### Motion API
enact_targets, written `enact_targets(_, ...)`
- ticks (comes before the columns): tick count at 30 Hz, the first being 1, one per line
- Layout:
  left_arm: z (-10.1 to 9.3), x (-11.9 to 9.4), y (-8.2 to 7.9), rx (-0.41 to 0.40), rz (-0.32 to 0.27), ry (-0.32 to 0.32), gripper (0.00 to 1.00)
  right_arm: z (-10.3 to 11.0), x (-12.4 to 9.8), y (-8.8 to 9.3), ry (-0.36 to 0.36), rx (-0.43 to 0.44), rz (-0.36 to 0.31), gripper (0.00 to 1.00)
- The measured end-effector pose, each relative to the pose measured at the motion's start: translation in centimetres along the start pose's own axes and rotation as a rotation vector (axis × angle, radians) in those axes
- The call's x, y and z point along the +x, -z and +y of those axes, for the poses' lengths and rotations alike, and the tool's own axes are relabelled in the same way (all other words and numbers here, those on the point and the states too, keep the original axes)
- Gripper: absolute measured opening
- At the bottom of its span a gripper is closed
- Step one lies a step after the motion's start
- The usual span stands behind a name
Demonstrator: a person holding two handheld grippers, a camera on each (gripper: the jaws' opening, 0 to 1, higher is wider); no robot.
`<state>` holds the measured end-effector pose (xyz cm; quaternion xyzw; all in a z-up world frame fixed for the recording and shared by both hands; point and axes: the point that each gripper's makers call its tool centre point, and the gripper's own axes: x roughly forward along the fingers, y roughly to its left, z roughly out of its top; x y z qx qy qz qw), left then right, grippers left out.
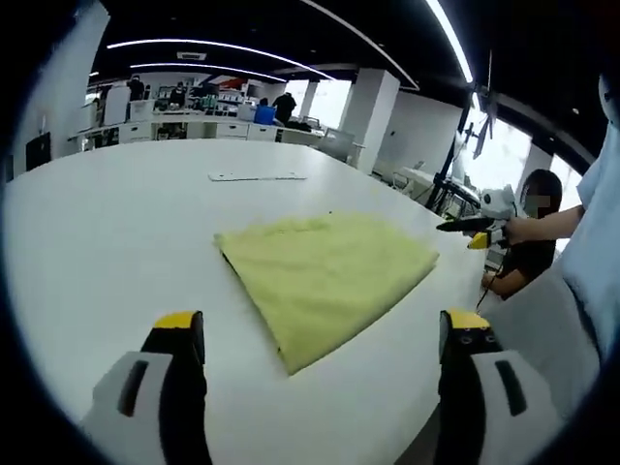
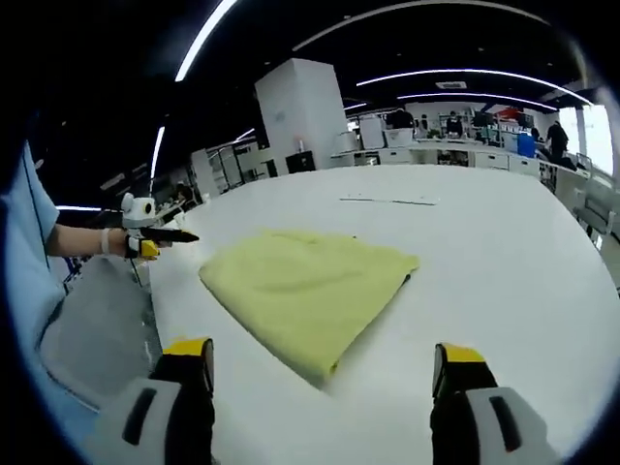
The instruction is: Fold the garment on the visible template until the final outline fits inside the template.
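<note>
Folded garment [image 1: 325,276] flat, long axis diagonal; both grippers [image 1: 325,334] [image 2: 325,363] spread.

No readable text, labels, brands or numbers anywhere in either view.

— What sort of place is this?
— An open-plan office or lab: long ceiling light strips [image 1: 242,48], white pillars [image 2: 305,111], rows of desks [image 1: 194,126] with people behind a big white table [image 1: 116,223].
</note>
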<state>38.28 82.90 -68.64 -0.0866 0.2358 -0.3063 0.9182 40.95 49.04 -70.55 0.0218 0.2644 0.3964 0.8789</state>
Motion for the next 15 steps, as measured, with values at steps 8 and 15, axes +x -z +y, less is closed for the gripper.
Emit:
enact_targets(8,0.1,-0.4,-0.3,-0.011,-0.014,-0.010,0.98,0.2,-0.9,-0.2,-0.017,-0.003,-0.012,0.94)
enact_targets(15,-0.6,-1.0,-2.8,-0.064,-0.142,-0.010,0.96,0.3,-0.9,-0.9,-0.006,0.003,-0.050,0.91)
